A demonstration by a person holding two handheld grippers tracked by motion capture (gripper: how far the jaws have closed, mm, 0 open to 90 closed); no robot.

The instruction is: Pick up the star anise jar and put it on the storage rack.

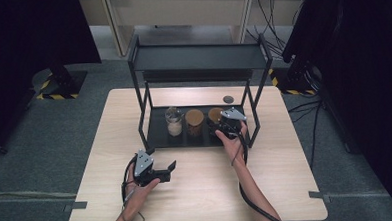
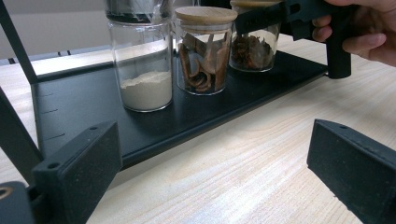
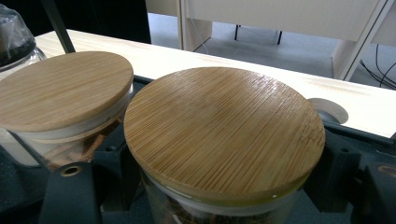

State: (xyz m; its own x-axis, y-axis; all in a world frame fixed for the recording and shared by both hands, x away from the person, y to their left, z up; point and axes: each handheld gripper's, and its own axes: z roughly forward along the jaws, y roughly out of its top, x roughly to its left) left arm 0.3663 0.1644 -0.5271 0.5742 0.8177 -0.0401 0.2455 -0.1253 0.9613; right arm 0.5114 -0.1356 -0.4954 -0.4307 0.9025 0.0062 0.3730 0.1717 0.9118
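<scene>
Your high view looks forward and down on the whole counter (image 1: 202,185) and black rack (image 1: 197,58). Your left gripper view sits low, facing the rack's three jars; your right gripper view hovers close above the right-hand jar (image 3: 224,135), which all three views share.

Glass jar (image 3: 224,140), bamboo lid, upright, shelf tray

Even, soft overhead light, dark room edges, glare on the bamboo lid (image 3: 224,128), perhaps slight close-range blur.

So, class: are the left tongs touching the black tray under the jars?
Apart. The left gripper view shows the left tongs open above bare table, with wood visible between them and the black tray.
</scene>
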